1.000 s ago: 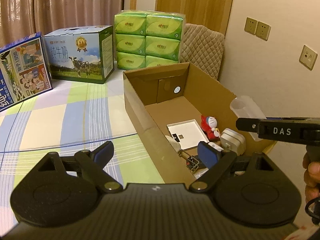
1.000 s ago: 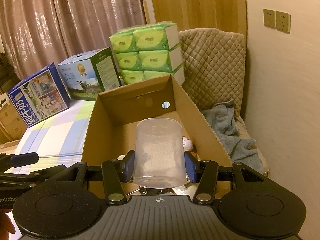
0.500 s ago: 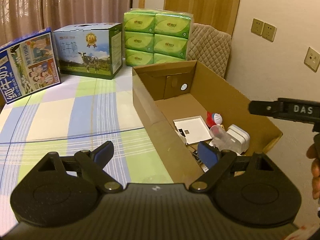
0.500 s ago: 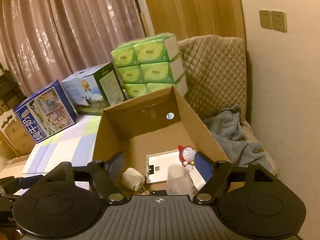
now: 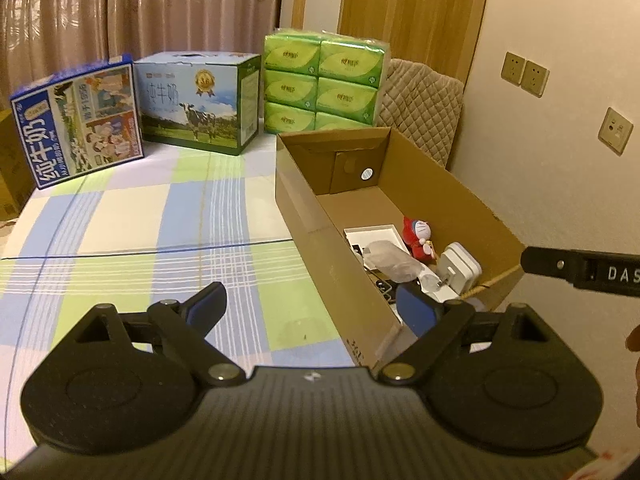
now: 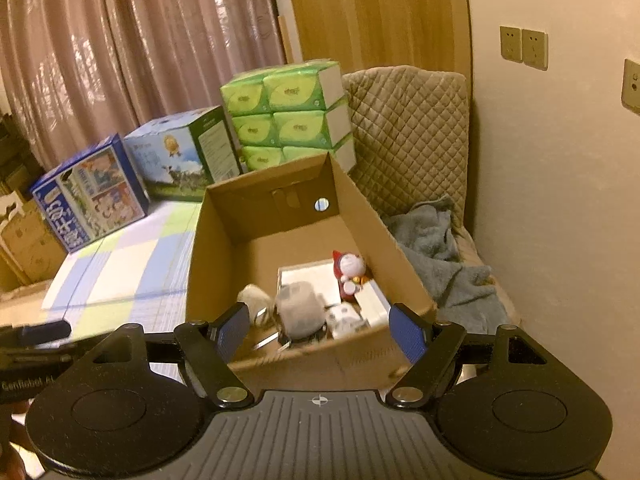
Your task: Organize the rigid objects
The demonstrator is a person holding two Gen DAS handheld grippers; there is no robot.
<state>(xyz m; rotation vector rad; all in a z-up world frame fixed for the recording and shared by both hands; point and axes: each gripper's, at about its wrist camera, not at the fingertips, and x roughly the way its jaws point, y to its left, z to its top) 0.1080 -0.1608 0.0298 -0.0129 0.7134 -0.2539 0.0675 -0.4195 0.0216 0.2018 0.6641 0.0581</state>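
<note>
An open cardboard box (image 5: 440, 172) stands on the right part of the checked table. A clear plastic cup (image 5: 390, 260) lies on its side inside it. Around the cup are a red and blue cat figurine (image 5: 418, 234), a white plug adapter (image 5: 460, 266) and a flat white box (image 5: 372, 236). My left gripper (image 5: 312, 306) is open and empty, straddling the box's near left wall. My right gripper (image 6: 320, 330) hangs open and empty above the near end of the box (image 6: 224, 240), with the cup (image 6: 300, 310) and the figurine (image 6: 350, 270) below it.
Two milk cartons (image 5: 80, 120) (image 5: 196, 100) and a stack of green tissue packs (image 5: 320, 84) line the table's far edge. A quilted chair (image 6: 408, 132) with a grey towel (image 6: 440, 256) stands right of the box, against the wall with sockets (image 5: 524, 74).
My right gripper opened and let go of the clear cup, which dropped into the box and now lies on its side. Both grippers drew back from the box.
</note>
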